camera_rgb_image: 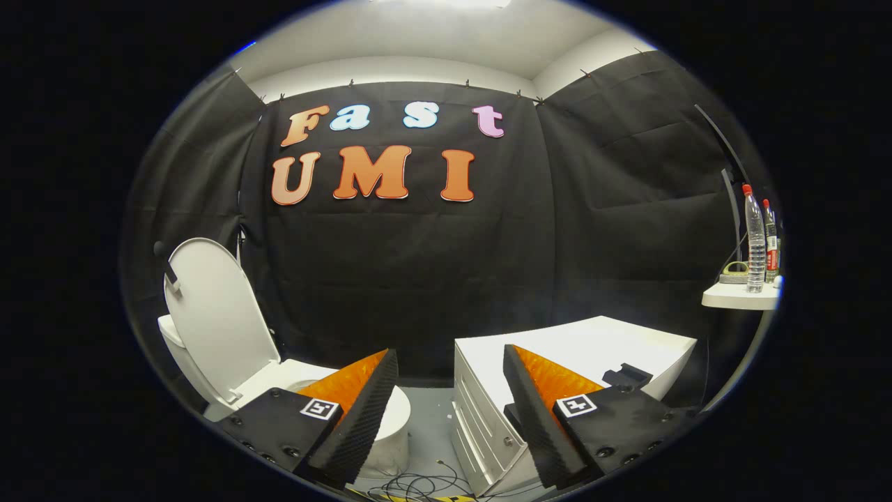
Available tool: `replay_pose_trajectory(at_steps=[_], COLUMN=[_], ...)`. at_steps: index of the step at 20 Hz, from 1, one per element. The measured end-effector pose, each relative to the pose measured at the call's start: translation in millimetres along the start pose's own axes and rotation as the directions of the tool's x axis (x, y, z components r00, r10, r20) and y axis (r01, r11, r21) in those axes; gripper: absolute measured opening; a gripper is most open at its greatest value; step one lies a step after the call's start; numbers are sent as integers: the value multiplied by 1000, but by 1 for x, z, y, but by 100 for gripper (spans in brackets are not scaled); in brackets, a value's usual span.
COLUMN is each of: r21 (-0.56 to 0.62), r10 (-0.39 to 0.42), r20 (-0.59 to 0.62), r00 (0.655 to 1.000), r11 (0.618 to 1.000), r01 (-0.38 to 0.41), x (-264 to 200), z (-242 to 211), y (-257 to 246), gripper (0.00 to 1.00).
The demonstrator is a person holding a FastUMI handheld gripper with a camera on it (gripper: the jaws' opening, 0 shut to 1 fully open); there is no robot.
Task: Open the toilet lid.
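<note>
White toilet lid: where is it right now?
In the gripper view, the white toilet lid stands raised against the black cloth wall, beyond the open gripper, left of its fingers.

The bowl of the white ceramic toilet [401,418] is largely hidden behind one finger [362,411] of the hand-held gripper [449,380]. Labels on two clear plastic bottles [755,244] are too small to be made out. The white drawer cabinet [481,411] is partly covered by the other finger.

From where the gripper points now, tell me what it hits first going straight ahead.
Probably the black cloth wall. The open gripper aims through the gap between the toilet with its raised lid and the white cabinet; depth is unclear.
</note>
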State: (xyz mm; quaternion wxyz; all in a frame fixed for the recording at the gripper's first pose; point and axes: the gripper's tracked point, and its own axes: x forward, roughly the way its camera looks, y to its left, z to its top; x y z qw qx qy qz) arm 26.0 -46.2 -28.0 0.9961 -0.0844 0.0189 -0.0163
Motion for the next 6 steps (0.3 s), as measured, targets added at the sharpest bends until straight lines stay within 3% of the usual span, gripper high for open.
replay_pose_trajectory(at_steps=[6], r21=[1], r10=[3], r20=[-8], r00=[1000], r11=[1000], r01=[-3], x=[3], z=[-2], y=[3], gripper=[98])
